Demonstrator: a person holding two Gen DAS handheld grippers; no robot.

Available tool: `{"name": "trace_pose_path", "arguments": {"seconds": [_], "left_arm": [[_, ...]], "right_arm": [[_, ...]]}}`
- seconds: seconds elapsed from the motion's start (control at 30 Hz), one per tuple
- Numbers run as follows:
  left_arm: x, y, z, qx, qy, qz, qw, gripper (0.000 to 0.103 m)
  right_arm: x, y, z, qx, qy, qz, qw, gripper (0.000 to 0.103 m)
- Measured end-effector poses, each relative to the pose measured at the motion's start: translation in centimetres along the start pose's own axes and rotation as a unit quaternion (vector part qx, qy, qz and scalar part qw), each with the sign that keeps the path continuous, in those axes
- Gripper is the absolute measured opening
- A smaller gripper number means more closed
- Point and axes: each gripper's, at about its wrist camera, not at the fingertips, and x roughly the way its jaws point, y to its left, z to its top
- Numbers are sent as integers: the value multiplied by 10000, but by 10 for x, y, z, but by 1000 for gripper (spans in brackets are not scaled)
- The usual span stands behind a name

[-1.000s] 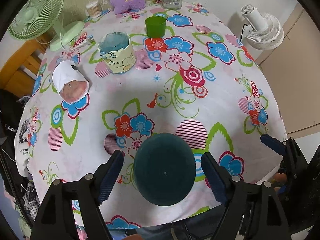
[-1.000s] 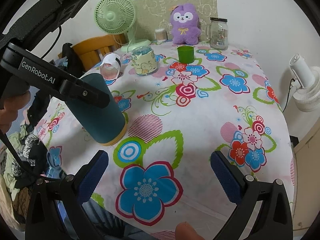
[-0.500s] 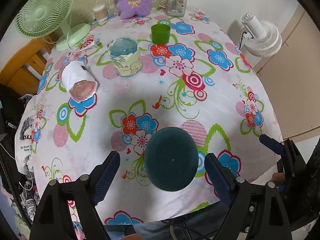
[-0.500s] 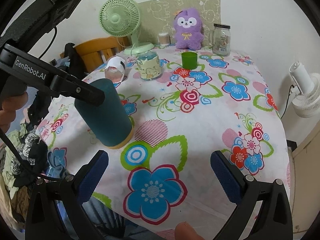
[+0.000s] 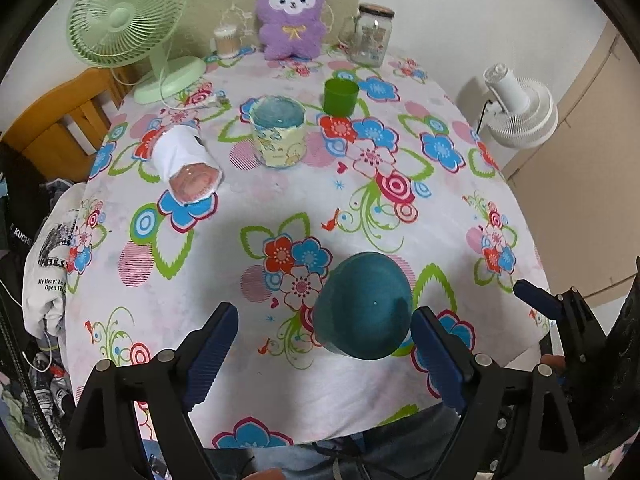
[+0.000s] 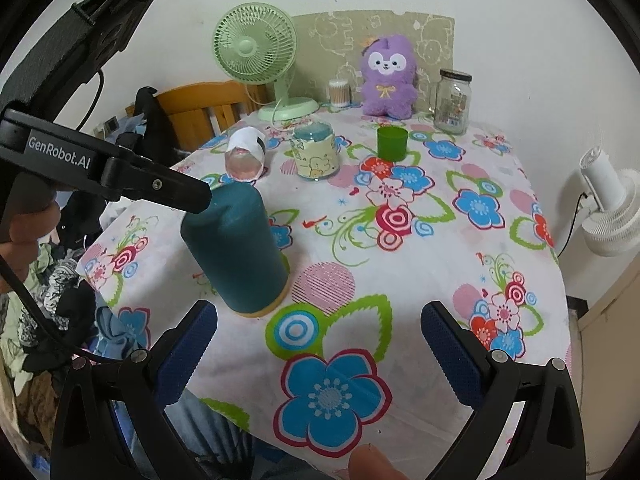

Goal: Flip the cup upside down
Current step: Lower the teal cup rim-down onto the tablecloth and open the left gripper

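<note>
Floral-clothed table (image 6: 420, 264) carrying a green fan (image 6: 256, 46), purple plush (image 6: 387, 76), glass jar (image 6: 452, 102) and small green cup (image 6: 392, 143). Teal cup (image 6: 236, 248) stands inverted, yellowish rim down, near the front left edge. Left hand-held gripper (image 5: 324, 344) and right hand-held gripper (image 6: 318, 344) are both spread, holding nothing.

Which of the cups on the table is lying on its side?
The white-wrapped clear cup, left of the cartoon-print cup; that one, the green cup and the teal cup stand.
</note>
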Motion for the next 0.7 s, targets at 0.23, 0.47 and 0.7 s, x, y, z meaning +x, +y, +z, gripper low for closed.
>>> {"name": "trace_pose_path", "arguments": {"seconds": [0.23,0.47,0.7], "left_arm": [[-14,15,-6,-153,-395,-52,9991,90],[-26,30,-19,-349,-851,35,9958,92],[-34,41,-33,-535,-1199,128,9913,92]], "right_arm": [[-4,11,10,-72,-74,-181,9998,102],[-9,19,20,-55,-171,-317,9993,102],[-21,34,29,-193,-328,-469,9982,103]]}}
